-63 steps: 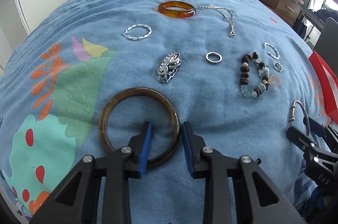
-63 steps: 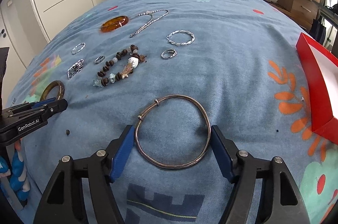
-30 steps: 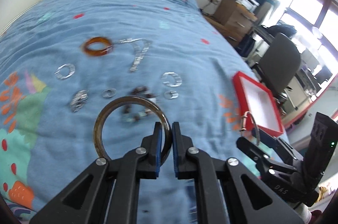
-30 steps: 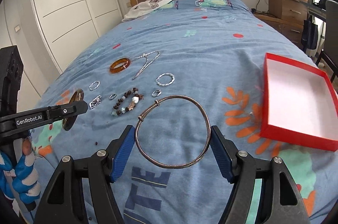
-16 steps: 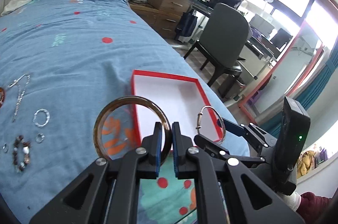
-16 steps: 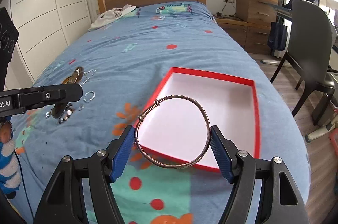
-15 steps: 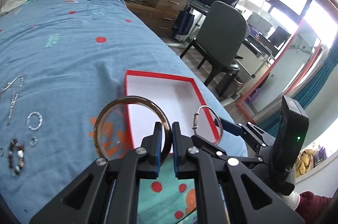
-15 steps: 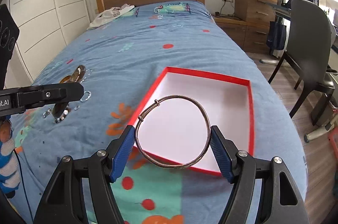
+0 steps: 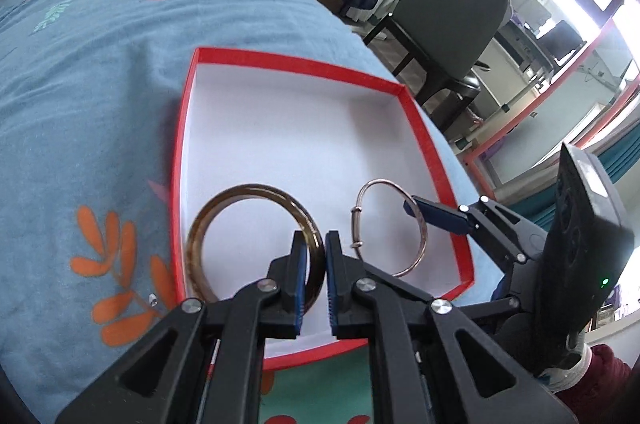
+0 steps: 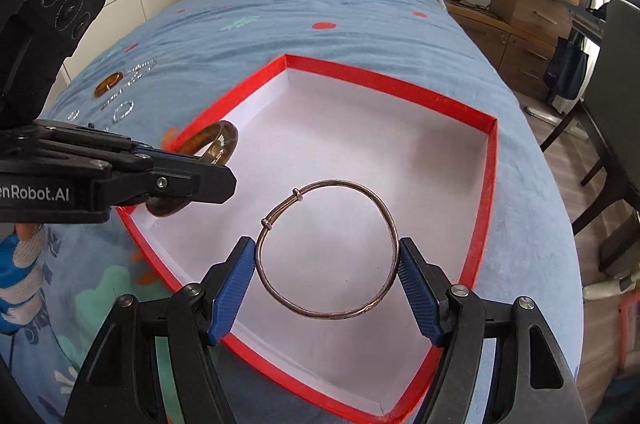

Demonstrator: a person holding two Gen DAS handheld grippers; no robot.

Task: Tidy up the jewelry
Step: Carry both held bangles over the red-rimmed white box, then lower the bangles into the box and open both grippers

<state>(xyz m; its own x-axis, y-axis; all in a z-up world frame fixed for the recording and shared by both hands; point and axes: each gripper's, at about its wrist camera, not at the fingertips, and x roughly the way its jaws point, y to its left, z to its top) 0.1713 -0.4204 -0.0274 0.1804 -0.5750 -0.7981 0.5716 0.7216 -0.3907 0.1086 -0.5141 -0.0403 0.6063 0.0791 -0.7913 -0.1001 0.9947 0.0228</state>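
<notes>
My left gripper (image 9: 316, 264) is shut on the rim of a brown bangle (image 9: 224, 203) and holds it over the near left part of the red box (image 9: 296, 61). The bangle also shows in the right wrist view (image 10: 216, 139). My right gripper (image 10: 326, 264) is shut on a thin metal bangle (image 10: 360, 191), clamped across its width, above the white inside of the red box (image 10: 490, 159). The thin bangle also shows in the left wrist view (image 9: 416, 216). The box holds nothing else.
The box lies on a blue patterned bedspread (image 10: 360, 7). Other jewelry lies far left on the bed: an amber bangle (image 10: 109, 83), a chain (image 10: 132, 71) and silver rings (image 10: 122, 111). A dark chair (image 9: 448, 23) and wooden drawers (image 10: 532, 23) stand beside the bed.
Both grippers have moved closer to and lower over the red box with their bangles held. The box now fills the view under both bangles.
</notes>
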